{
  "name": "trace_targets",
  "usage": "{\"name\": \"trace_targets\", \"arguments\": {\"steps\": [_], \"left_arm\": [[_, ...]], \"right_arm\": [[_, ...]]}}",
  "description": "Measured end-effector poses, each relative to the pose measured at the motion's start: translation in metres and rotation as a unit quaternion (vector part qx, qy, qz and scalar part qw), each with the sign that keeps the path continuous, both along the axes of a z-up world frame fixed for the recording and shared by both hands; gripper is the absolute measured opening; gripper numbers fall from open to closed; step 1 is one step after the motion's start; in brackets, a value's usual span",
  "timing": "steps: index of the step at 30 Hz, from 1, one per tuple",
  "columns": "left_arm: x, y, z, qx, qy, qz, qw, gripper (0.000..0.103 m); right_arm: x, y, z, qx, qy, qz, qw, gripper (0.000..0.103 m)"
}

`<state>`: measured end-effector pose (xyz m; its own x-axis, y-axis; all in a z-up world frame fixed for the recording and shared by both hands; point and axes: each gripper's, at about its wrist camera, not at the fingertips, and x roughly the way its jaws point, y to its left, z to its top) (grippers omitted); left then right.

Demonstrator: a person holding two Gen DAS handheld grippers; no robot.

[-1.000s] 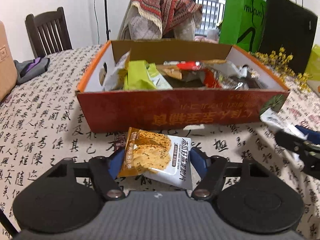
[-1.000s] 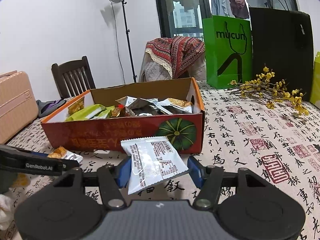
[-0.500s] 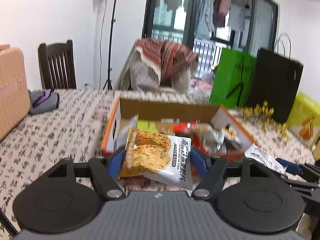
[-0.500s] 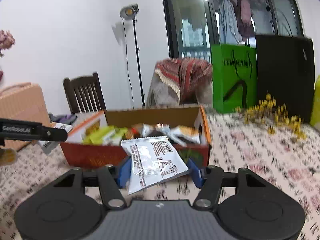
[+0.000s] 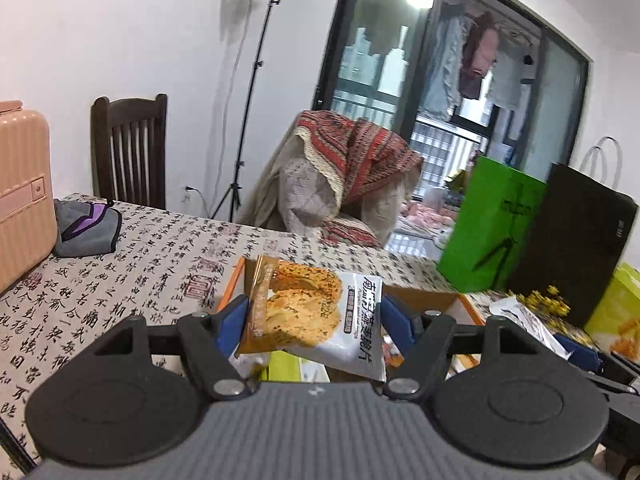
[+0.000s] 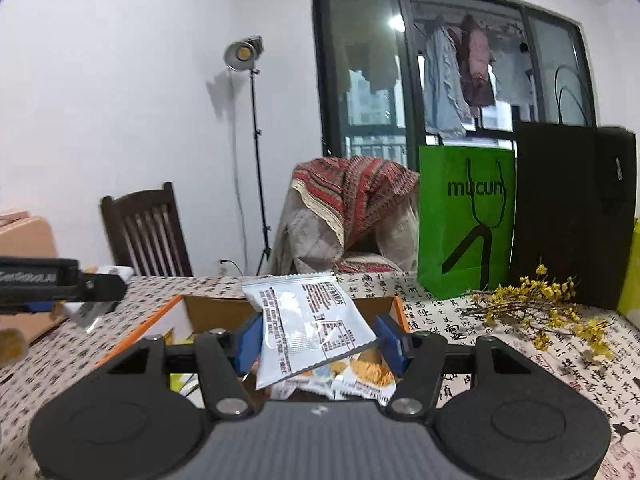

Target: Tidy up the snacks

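My left gripper (image 5: 314,314) is shut on an orange and white cracker packet (image 5: 308,308) and holds it over the near left end of the orange snack box (image 5: 232,284). My right gripper (image 6: 318,334) is shut on a white snack packet (image 6: 304,320), printed back side up, above the same box (image 6: 160,314). Several snack packets (image 6: 368,372) lie inside the box under it. The left gripper shows in the right wrist view (image 6: 60,284) at the far left, and the right gripper in the left wrist view (image 5: 576,354) at the right edge.
The table (image 5: 132,264) has a calligraphy-print cloth. A green bag (image 6: 466,220), a black bag (image 6: 572,212) and yellow flower sprigs (image 6: 540,312) stand at the back right. A peach suitcase (image 5: 22,192) and a grey cloth (image 5: 86,226) are at the left. Chairs stand behind.
Both grippers have risen from table level in front of the box and moved forward over it, each still holding its packet.
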<state>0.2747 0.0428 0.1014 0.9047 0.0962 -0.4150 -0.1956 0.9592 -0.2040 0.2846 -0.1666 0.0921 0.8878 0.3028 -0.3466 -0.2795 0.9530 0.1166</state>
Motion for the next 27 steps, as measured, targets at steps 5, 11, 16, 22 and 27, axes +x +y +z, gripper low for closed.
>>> {"name": "trace_targets", "arguments": {"steps": [5, 11, 16, 22, 27], "left_arm": [[0.034, 0.005, -0.020, -0.001, 0.002, 0.025, 0.9997, 0.073], [0.056, 0.008, -0.062, 0.018, 0.011, 0.039, 0.9990, 0.073], [0.055, 0.014, -0.069, 0.018, 0.012, 0.034, 0.9992, 0.085], [0.045, 0.018, -0.064, 0.007, -0.001, 0.043, 0.9990, 0.103], [0.043, 0.016, -0.060, 0.013, -0.003, 0.051, 0.9986, 0.103]], "right_arm": [[0.035, 0.006, -0.021, 0.008, 0.024, -0.017, 1.000, 0.060], [0.044, 0.009, -0.049, -0.003, 0.017, -0.012, 1.000, 0.060], [0.045, 0.010, -0.054, -0.006, 0.021, 0.000, 1.000, 0.062], [0.042, 0.005, -0.057, 0.006, 0.031, 0.005, 0.999, 0.103], [0.040, 0.003, -0.054, 0.013, 0.027, 0.008, 1.000, 0.103]]}}
